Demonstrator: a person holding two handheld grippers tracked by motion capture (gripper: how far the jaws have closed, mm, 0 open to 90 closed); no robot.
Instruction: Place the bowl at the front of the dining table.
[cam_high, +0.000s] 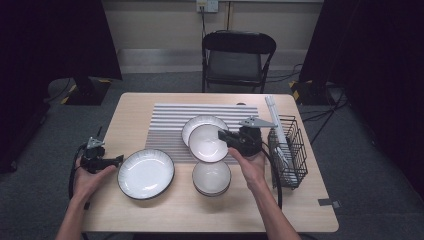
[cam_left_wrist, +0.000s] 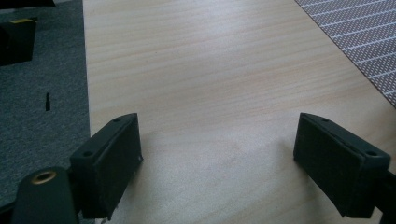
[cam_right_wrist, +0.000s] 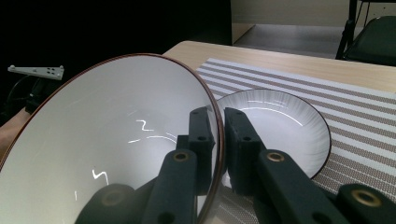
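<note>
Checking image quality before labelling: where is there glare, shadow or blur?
Right gripper view: bright squiggly reflections inside the held bowl, whose near part looks soft. Left gripper view: jaws cast soft shadows on the table. High view: dark surroundings, evenly lit table, no glare.

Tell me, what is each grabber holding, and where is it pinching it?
The right gripper pinches a white bowl by its rim, one jaw inside, one outside. The left gripper is open and holds nothing.
</note>
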